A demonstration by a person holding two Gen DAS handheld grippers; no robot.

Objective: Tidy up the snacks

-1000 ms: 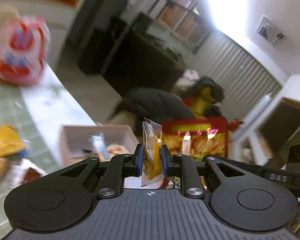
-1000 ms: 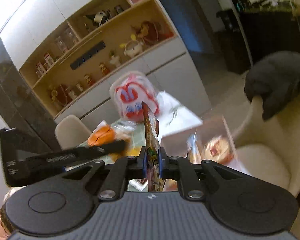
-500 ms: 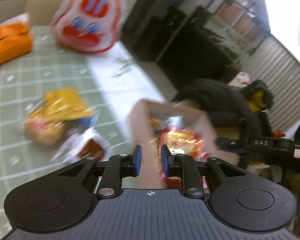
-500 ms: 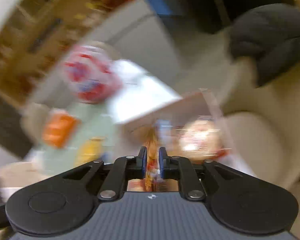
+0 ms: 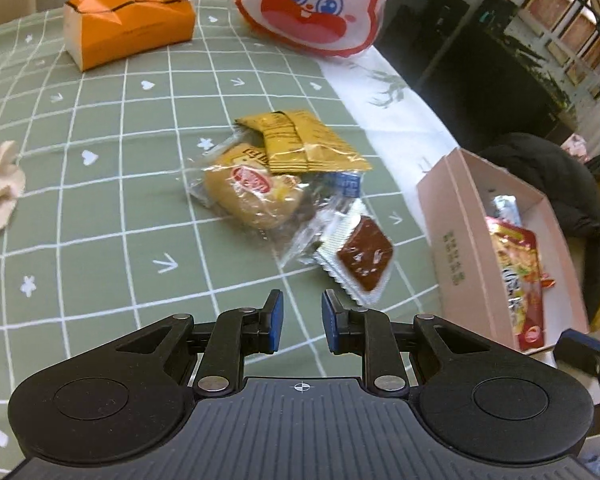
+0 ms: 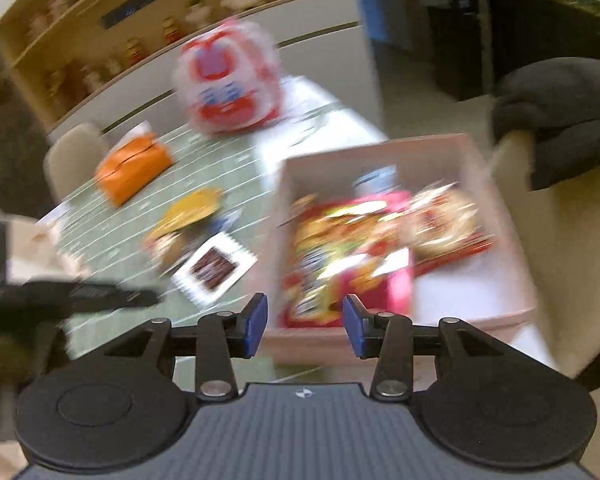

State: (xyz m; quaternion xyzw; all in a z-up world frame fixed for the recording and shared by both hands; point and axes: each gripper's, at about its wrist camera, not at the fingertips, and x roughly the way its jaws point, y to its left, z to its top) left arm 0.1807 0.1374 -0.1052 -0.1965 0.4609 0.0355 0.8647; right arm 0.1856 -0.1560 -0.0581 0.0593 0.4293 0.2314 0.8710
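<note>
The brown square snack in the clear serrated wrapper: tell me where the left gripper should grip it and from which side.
Grip the brown square snack by its flat serrated wrapper margin at the near edge, coming down from above with the left gripper. It lies flat on the tablecloth, so a thin raised edge likely suits the narrow, empty jaws better than the wide slab.

Right wrist pic is blurred: pkts in the pink box (image 6: 480, 148) can't be read. Rabbit bag (image 5: 316, 4) is cut off at top edge. Blue pkt (image 5: 346, 184) is partly hidden under yellow pkt (image 5: 304, 140).
</note>
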